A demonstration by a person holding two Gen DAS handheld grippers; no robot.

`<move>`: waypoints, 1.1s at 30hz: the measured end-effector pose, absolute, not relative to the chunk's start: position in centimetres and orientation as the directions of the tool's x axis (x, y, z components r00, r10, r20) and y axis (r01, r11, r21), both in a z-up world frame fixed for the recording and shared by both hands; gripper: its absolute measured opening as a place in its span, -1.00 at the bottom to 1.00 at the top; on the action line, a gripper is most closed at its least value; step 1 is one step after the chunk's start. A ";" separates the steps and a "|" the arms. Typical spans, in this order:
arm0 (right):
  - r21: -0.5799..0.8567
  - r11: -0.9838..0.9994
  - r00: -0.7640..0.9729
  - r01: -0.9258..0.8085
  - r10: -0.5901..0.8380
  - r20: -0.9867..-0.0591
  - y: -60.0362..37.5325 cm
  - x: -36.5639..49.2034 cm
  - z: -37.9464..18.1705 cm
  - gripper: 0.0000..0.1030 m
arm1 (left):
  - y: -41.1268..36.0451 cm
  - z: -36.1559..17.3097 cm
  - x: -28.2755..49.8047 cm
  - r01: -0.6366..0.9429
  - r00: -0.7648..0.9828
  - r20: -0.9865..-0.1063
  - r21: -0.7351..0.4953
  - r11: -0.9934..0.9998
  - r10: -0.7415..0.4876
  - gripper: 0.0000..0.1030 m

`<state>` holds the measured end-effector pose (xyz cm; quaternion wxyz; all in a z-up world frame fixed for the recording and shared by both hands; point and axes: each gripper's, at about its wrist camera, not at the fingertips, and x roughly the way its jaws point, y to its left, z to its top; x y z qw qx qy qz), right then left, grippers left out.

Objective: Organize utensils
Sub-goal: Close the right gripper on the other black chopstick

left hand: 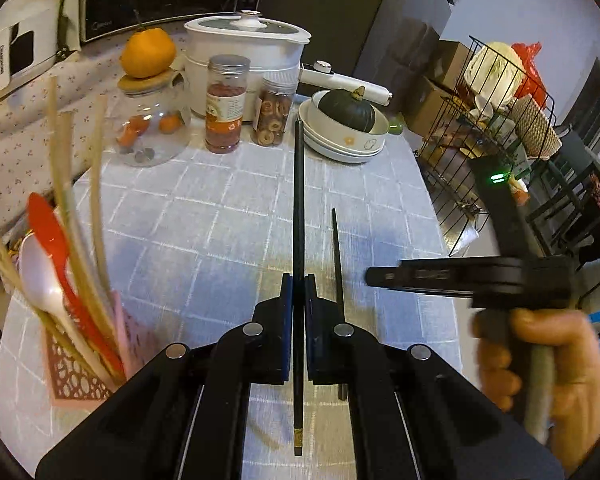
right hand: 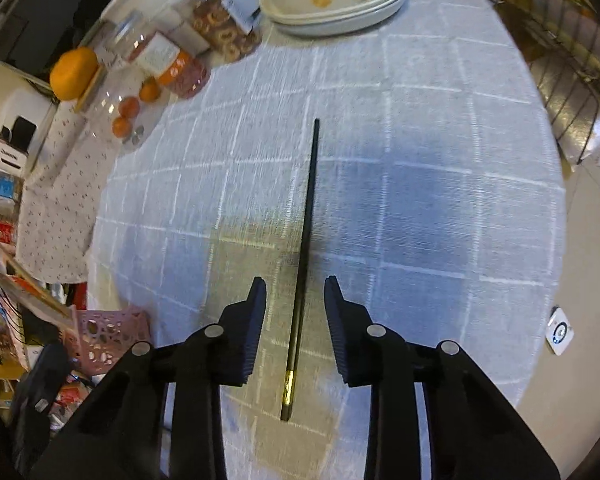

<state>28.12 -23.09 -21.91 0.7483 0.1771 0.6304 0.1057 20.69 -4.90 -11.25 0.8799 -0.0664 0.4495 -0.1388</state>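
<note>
My left gripper (left hand: 299,280) is shut on a black chopstick (left hand: 298,200), which points away over the checked tablecloth. A second black chopstick (left hand: 337,256) lies on the cloth just to its right. In the right wrist view that chopstick (right hand: 306,240), with a gold band near its end, lies between the jaws of my right gripper (right hand: 296,284). The jaws stand apart on either side and do not touch it. A pink perforated holder (left hand: 80,376) at the left holds a red spoon (left hand: 56,240), a white spoon (left hand: 40,272) and several pale chopsticks.
At the back stand a glass jar (left hand: 152,128) topped by an orange, two snack jars (left hand: 225,108), a white pot (left hand: 248,60) and stacked bowls (left hand: 340,144) holding a dark squash. A wire basket (left hand: 492,120) sits past the table's right edge. A hand (left hand: 540,360) grips the right tool.
</note>
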 end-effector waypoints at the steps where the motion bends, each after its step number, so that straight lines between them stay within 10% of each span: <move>1: 0.385 0.921 0.180 0.059 0.369 -0.912 -22.8 28.3 -22.2 -0.45 | -4.7 -11.0 20.4 0.185 0.556 -0.772 -0.245 0.952 -0.307 -0.92; 13: 0.282 0.959 0.178 0.009 0.276 -0.944 -19.1 29.8 -24.8 -0.98 | -3.4 -7.0 17.1 0.243 0.581 -0.731 -0.263 0.934 -0.357 -0.92; 33: 0.408 0.901 0.409 -0.147 0.431 -0.804 -18.4 26.4 -13.2 -1.00 | 1.2 -4.1 16.0 0.198 0.639 -0.664 -0.346 0.917 -0.388 -0.92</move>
